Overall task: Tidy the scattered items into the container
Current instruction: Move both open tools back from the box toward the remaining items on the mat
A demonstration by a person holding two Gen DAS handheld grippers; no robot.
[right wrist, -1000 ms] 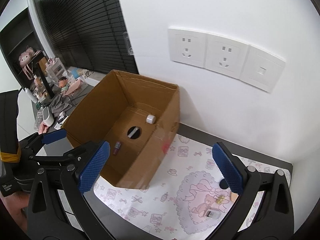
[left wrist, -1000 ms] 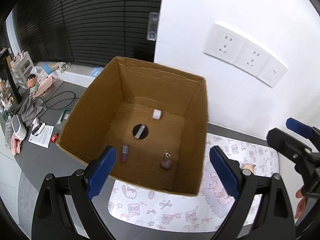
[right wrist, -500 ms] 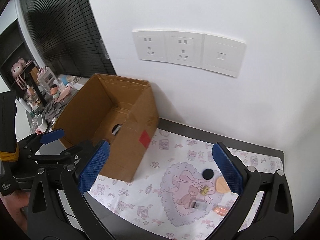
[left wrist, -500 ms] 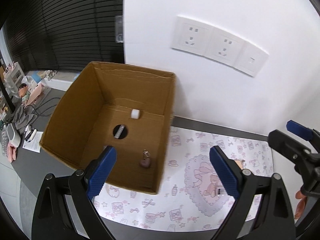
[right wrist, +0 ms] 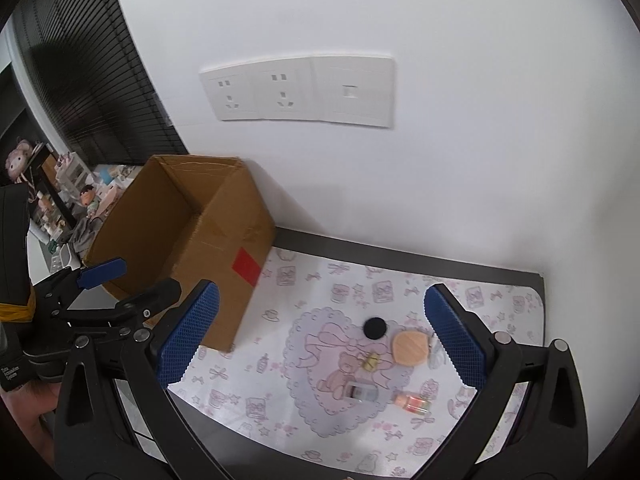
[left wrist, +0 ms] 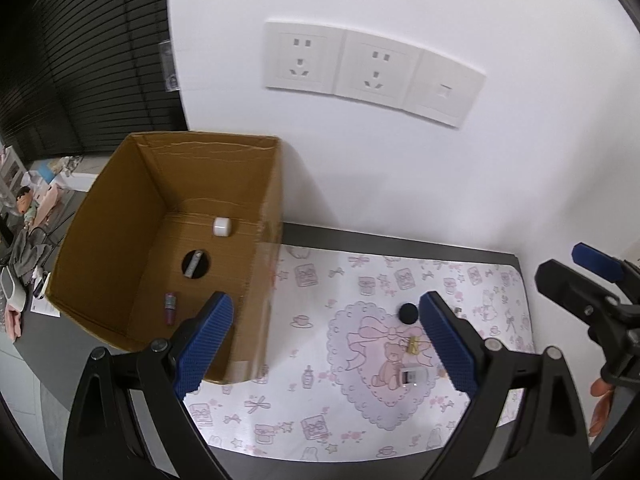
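Cardboard box [left wrist: 120, 240] sits at the left end of the patterned mat [left wrist: 340, 412], back against the white wall, open top; red sticker [right wrist: 247, 267] on its right side. Inside on the floor: white cap-like cylinder [left wrist: 222, 227] nr the back wall, small silver piece over a black round hole [left wrist: 196, 264] mid-floor, pink lipstick-like tube [left wrist: 171, 307] nr the front.

Loose items lie on the mat's heart print, right of the box & well apart from it: black round disc [right wrist: 375, 327], peach compact-like pad [right wrist: 409, 347] just beside it, gold binder clip [right wrist: 372, 361], small clear/dark case [right wrist: 362, 392], small orange bottle [right wrist: 414, 403] lying on its side nr the front.

Left gripper [left wrist: 326, 348] released, blue pads wide apart, nothing between, above the box's right front corner. Right gripper [right wrist: 320, 340] also spread, empty, over the heart print w/ the items between its pads.

Wall sockets [right wrist: 298, 94] above the bench back edge; black blinds [left wrist: 92, 60] to the left.
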